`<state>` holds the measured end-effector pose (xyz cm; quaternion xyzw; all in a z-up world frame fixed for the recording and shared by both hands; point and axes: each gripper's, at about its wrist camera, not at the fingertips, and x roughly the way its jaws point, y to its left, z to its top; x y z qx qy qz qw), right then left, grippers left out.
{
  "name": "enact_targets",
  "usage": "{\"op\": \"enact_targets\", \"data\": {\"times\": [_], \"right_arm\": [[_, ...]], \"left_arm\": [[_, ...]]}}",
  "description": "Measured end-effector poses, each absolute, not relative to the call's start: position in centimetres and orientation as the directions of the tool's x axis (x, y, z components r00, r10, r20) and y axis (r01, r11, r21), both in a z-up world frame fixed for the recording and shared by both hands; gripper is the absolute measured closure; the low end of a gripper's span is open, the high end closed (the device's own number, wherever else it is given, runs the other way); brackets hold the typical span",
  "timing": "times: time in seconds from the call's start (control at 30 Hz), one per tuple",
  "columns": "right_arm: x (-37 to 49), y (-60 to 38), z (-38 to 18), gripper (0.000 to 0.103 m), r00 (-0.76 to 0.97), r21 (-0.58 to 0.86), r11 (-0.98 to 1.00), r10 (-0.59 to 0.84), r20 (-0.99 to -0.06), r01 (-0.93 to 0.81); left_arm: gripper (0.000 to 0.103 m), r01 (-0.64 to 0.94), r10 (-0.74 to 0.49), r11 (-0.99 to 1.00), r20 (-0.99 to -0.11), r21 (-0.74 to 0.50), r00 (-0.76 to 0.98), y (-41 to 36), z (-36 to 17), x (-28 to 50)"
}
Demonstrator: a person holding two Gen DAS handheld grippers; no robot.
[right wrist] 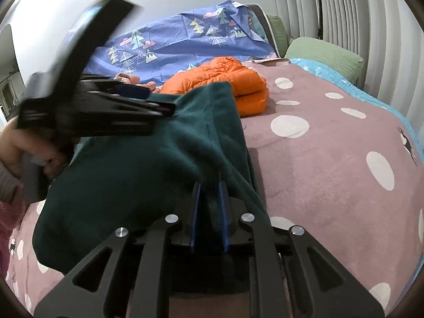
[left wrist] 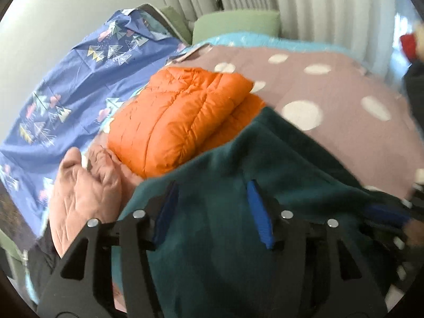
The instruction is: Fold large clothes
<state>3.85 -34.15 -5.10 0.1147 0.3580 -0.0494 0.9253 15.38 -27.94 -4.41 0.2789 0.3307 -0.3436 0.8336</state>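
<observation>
Folding a dark green fleece garment (left wrist: pixel 238 164), lying bunched across the near edge of the bed's dotted mauve blanket (left wrist: pixel 331 92), towards the near left corner, with one fold standing up over the rest

Holding the left gripper (left wrist: pixel 213 212) just above the garment, blue fingers (left wrist: pixel 261 212) standing well apart, cloth lying beneath them and not pinched

Keeping the right gripper (right wrist: pixel 210 212) at the garment's right-hand edge, fingers drawn close together with a ridge of green cloth between them, seemingly gripping it

Judging the step in hand: setting down one fold and releasing it. Doing it well: laying the lifted edge flat along the layer beneath before letting go, squaring it to the blanket's near edge, smoothing the raised ridge outward so that no air or crease is trapped, then lifting each gripper straight up to avoid dragging thick fleece back out of line

Taking care at the far side: keeping the fold short of the orange puffer jacket (left wrist: pixel 180 116), already folded just beyond, near the middle of the bed, and of the pink garment (left wrist: pixel 87 193) lying crumpled beside the garment's left edge

Noting further out: a blue patterned sheet (left wrist: pixel 79 66) covering the far left side and a green pillow (left wrist: pixel 235 23) resting at the head edge
</observation>
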Motion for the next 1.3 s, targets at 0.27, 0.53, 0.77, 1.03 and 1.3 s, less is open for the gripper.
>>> {"op": "enact_targets", "data": {"times": [0.27,0.53,0.77,1.03,1.3], "right_arm": [[-0.7,-36.8,-2.6,0.027,0.829,0.305,0.933,0.011,-0.559,0.192],[-3.2,-42.4,-8.0,0.02,0.774,0.686,0.684,0.285,-0.565,0.249],[-2.0,-41.9,-9.7,0.011,0.739,0.786,0.57,0.42,-0.528,0.238],[-0.5,-41.4,-10.2,0.001,0.71,0.77,0.584,0.428,-0.56,0.255],[3.5,-40.8,-10.9,0.001,0.644,0.763,0.62,0.511,-0.569,0.181]], "left_arm": [[0.03,0.772,-0.547,0.629,-0.656,0.088,0.52,-19.6,-3.2,8.8],[0.029,0.751,-0.621,0.655,-0.621,-0.077,0.478,-16.1,-3.3,7.9],[0.025,0.799,-0.622,0.601,-0.631,-0.005,0.463,-17.6,-4.3,5.3],[0.021,0.805,-0.616,0.593,-0.653,-0.017,0.441,-18.4,-5.1,5.3],[0.019,0.809,-0.621,0.588,-0.648,-0.014,0.44,-18.6,-5.6,5.5]]}}
